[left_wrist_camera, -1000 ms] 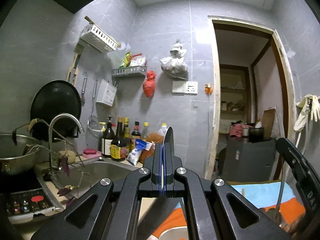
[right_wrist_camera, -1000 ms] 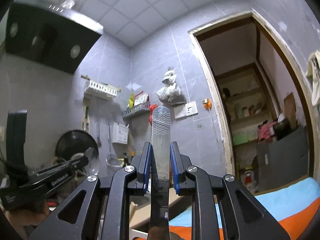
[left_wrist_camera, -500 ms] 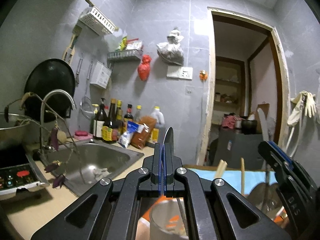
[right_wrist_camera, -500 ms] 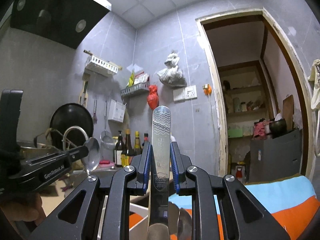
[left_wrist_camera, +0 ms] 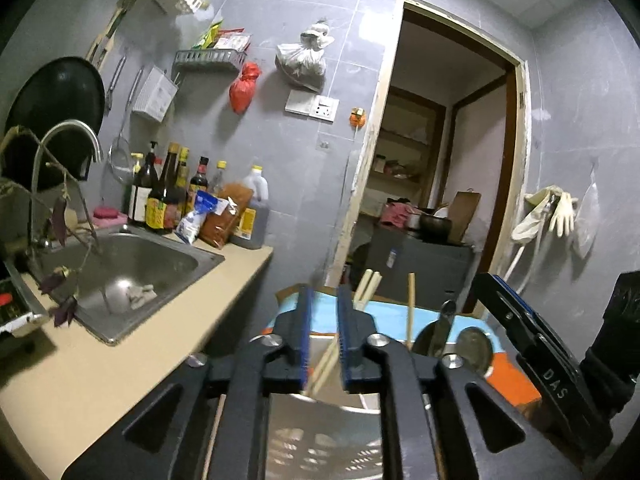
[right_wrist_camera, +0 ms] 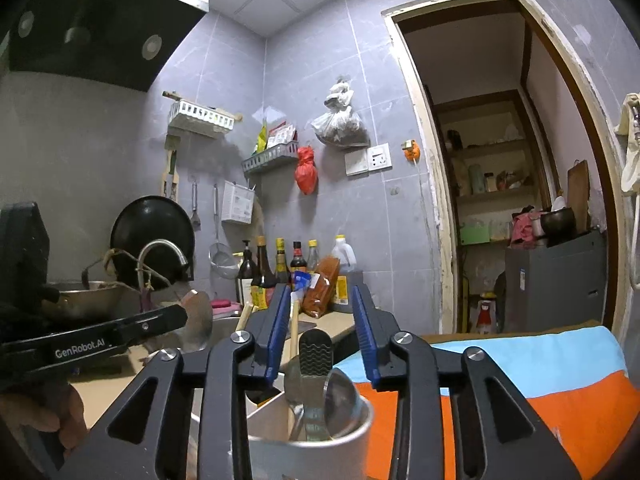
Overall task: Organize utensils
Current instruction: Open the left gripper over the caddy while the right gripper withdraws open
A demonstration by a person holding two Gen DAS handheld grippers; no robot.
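Note:
My right gripper [right_wrist_camera: 322, 326] is open just above a metal utensil holder [right_wrist_camera: 352, 442]. A flat steel utensil handle [right_wrist_camera: 315, 354] stands in the holder between my jaws, apart from the pads, beside a spoon bowl [right_wrist_camera: 340, 396] and wooden chopsticks [right_wrist_camera: 294, 332]. My left gripper [left_wrist_camera: 323, 330] is open over the same holder [left_wrist_camera: 320, 432], with chopsticks [left_wrist_camera: 366, 290] and spoons [left_wrist_camera: 444, 320] poking up behind it. The right gripper also shows in the left wrist view [left_wrist_camera: 532, 356]. The left gripper shows in the right wrist view [right_wrist_camera: 120, 332].
A steel sink [left_wrist_camera: 120, 276] with a tap [left_wrist_camera: 60, 148] sits in the beige counter [left_wrist_camera: 132, 360] on the left. Sauce bottles [left_wrist_camera: 168, 196] line the wall. A blue and orange cloth [right_wrist_camera: 540, 380] lies on the right. An open doorway [left_wrist_camera: 440, 160] is behind.
Both grippers have lowered to the holder and opened. The right one let go of the flat steel utensil, now standing in the holder. The left one let go of its thin blade.

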